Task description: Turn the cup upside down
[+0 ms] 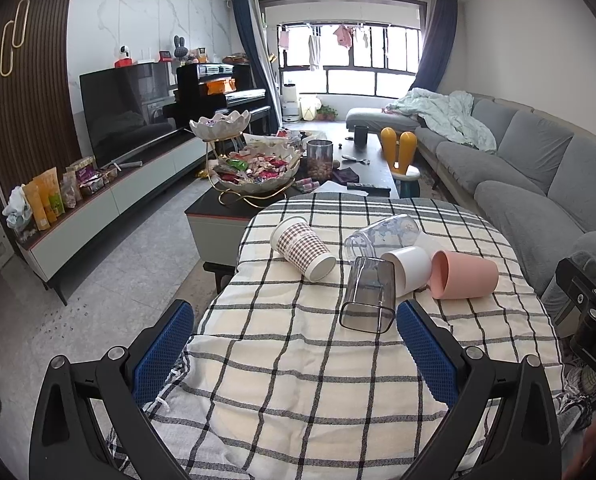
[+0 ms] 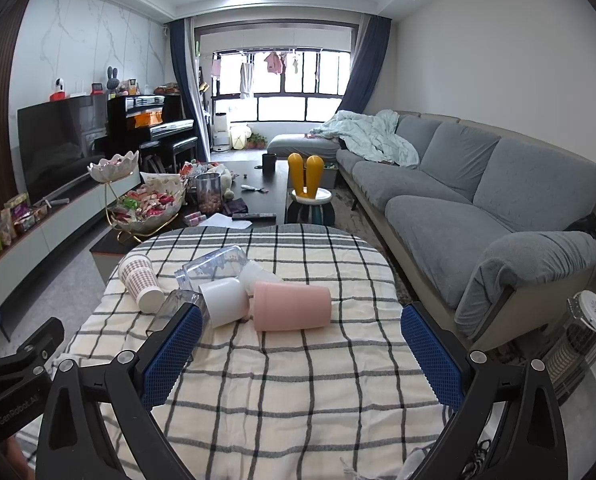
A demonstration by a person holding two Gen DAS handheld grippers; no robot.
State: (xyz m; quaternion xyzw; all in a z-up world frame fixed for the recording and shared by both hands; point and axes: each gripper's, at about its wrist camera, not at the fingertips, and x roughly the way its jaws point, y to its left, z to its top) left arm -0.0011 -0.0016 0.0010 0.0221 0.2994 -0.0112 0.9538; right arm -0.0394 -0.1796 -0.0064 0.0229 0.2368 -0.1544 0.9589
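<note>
Here, in the left wrist view: left tongs [image 1: 295,346] spread wide and empty, low in the frame above the checked cloth of the table [image 1: 298,380]. Five cups on their sides in a cluster right of centre: checked cup [image 1: 302,249], clear cup [image 1: 382,236], grey cup [image 1: 368,295], white cup [image 1: 408,270], pink cup [image 1: 464,275]. Grey cup nearest, just beyond the right pad [image 1: 426,350], mouth toward the camera. Which cup meant by the task: cannot tell.

Next, in the right wrist view: right tongs [image 2: 302,356] likewise spread and holding nothing, low centre. Pink cup [image 2: 292,306] straight ahead at mid-frame, on its side, base to the right, touching the white cup [image 2: 226,298]. Grey cup [image 2: 175,308] partly hidden behind the left pad [image 2: 173,356]; clear cup [image 2: 213,266] and checked cup [image 2: 141,282] further left.

Probably all light and stiff, plastic or paper; smooth walls likely slippery and prone to rolling on the soft cloth. Best hold judged across the side wall near the middle, squeezing gently so thin walls do not buckle, then turning the mouth down.
</note>
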